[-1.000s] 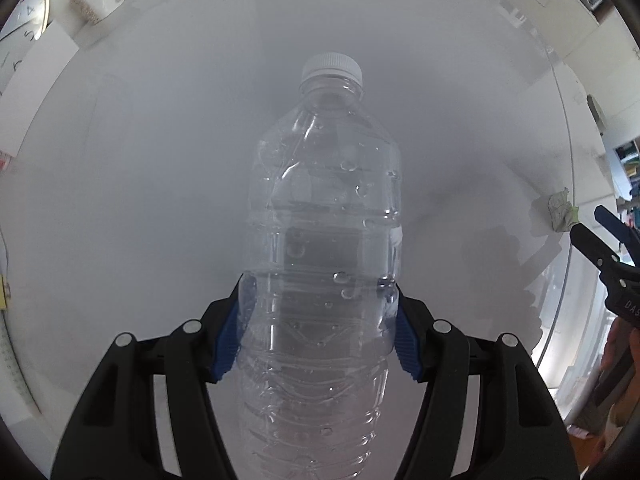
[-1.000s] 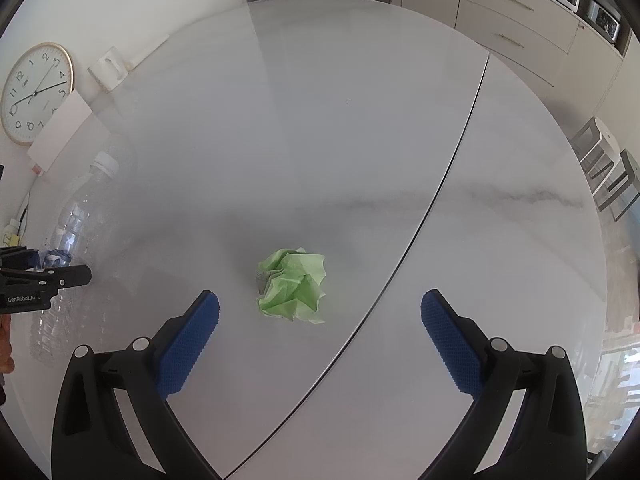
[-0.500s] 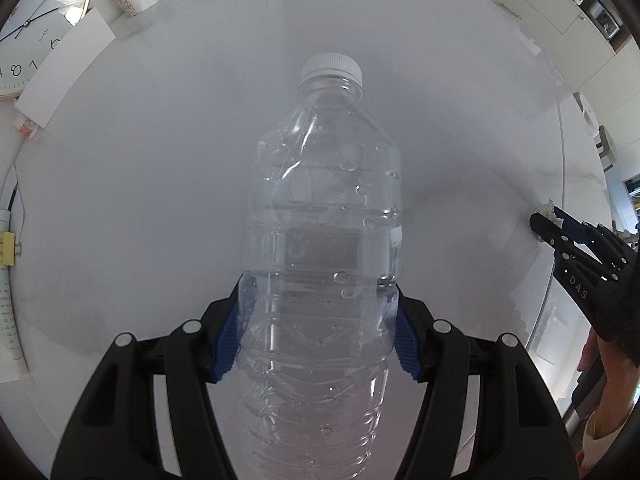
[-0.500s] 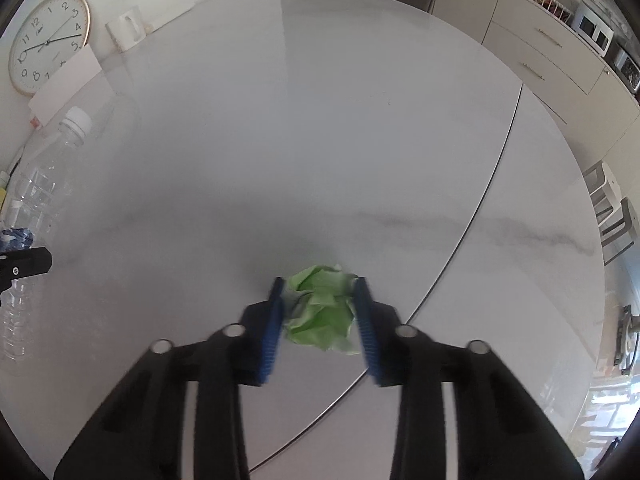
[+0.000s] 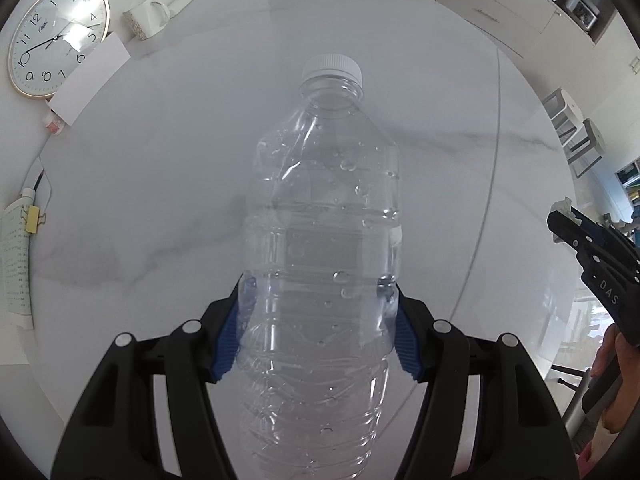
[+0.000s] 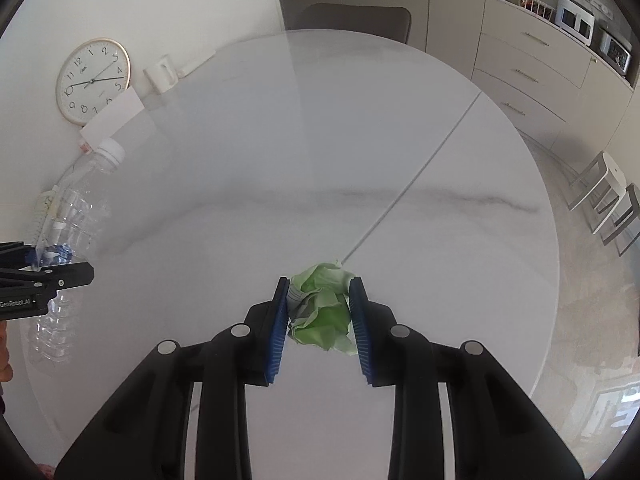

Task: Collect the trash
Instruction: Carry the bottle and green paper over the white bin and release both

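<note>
1. The left claw (image 5: 316,332) grips a clear, ribbed plastic bottle with a white screw cap (image 5: 324,240); its blue ridged pads press the bottle's lower body from both sides, and the cap points away from the camera.
2. Small water droplets cling to the inside of the bottle wall.
3. The right claw (image 6: 320,316) is clamped on a crumpled ball of light green paper (image 6: 322,312), which sits squeezed between the two blue pads (image 6: 280,332).
4. The right claw's jaws have just been closing, with the green paper between them.
5. Both held things hang above a round white marble-look bench (image 6: 320,152) with a grey vein and a thin straight seam running across it.
6. In the right wrist view the bottle (image 6: 72,216) appears at the far left edge, tilted, with the left claw (image 6: 52,268) around its middle.
7. In the left wrist view the right claw (image 5: 560,220) shows at the right edge, held by a hand (image 5: 616,360), with a pale scrap of the paper at its tip.
8. At the far left of the bench a round gold-rimmed wall clock (image 5: 56,36) lies flat, a white card (image 5: 90,76) overlapping its edge.
9. A white mug (image 5: 146,18) stands just beyond the clock.
10. Drawer cabinets (image 6: 532,76) line the far right wall.
</note>
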